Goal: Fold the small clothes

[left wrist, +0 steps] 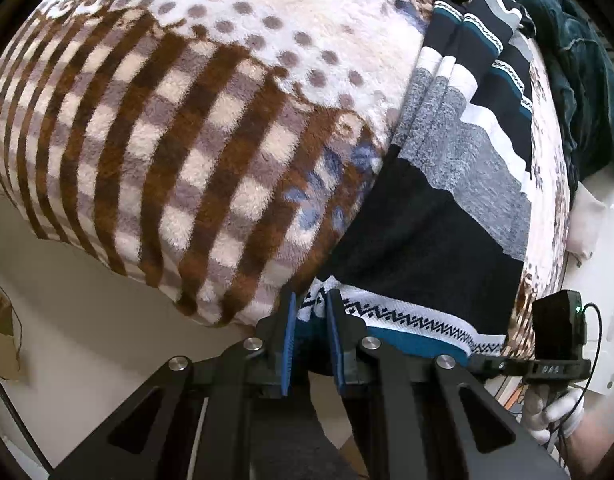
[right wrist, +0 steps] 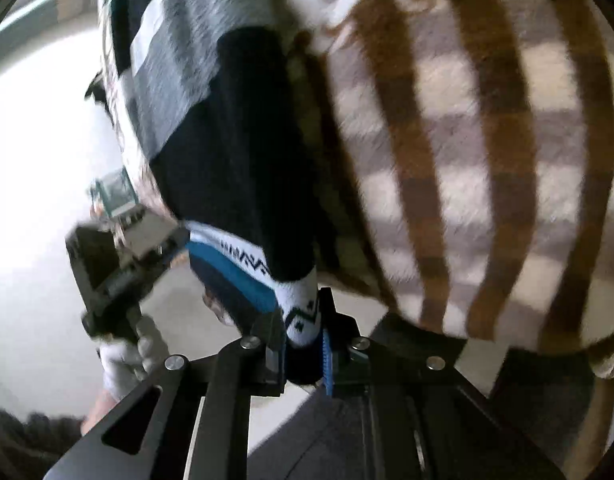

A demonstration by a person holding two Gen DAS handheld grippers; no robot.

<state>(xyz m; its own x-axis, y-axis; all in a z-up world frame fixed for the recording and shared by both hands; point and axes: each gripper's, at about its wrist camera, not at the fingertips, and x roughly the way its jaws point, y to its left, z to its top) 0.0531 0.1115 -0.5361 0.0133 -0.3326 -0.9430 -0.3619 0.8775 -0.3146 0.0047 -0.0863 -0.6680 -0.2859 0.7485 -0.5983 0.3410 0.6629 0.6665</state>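
The left gripper [left wrist: 311, 312] has its jaws nearly closed on the near hem of the striped garment [left wrist: 459, 184], pinching the white band with the black zigzag at its left corner. The right gripper [right wrist: 303, 332] bites the same hem at the other corner; its blue pads [right wrist: 326, 354] press the white band, so both corners are held. (The right wrist view is blurred, but the cloth between the pads is plain to see.)

The garment lies stretched out flat on the plush blanket [left wrist: 179, 128], near the blanket's edge, with its black, grey and white stripes running away from the grippers toward a dark teal cloth [left wrist: 583, 92] at the far side. In the left wrist view a gloved hand [left wrist: 555, 412] shows at the lower right, holding the other gripper.

I judge that the step in hand is the beginning of a fold: the near hem is gripped at both corners and not yet carried over. The next move probably calls for lifting both corners together and evenly, bringing them forward over the garment toward its far end, keeping the hem straight so the fold is not crooked.
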